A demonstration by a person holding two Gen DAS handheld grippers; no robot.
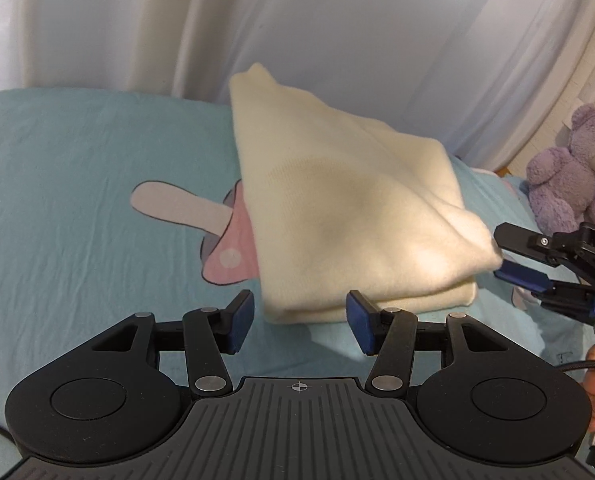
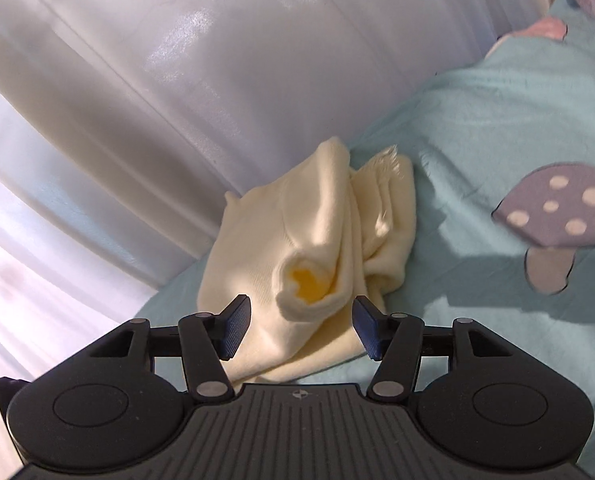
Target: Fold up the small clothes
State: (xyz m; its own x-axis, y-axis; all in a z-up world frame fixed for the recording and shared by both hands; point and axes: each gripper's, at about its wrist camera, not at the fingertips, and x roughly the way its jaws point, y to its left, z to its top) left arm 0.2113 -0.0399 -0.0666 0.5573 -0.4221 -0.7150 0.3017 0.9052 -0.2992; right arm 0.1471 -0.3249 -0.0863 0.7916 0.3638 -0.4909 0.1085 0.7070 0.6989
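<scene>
Here one cream garment [image 1: 349,208] is seen folded on the bed [image 1: 77,184], beside one purple teddy bear [image 1: 573,164]; both grippers' fingers [image 1: 241,322] are spread, nothing gripped.

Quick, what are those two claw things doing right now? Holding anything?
Left gripper: open, holding nothing.
Right gripper: open, the cream garment lies loose between its fingers.

The only lettering that can be read is a single white "D" on the black body of the right claw [image 1: 505,260], cut off by the right edge of the left wrist view. The rest of that marking runs out of the picture.
</scene>
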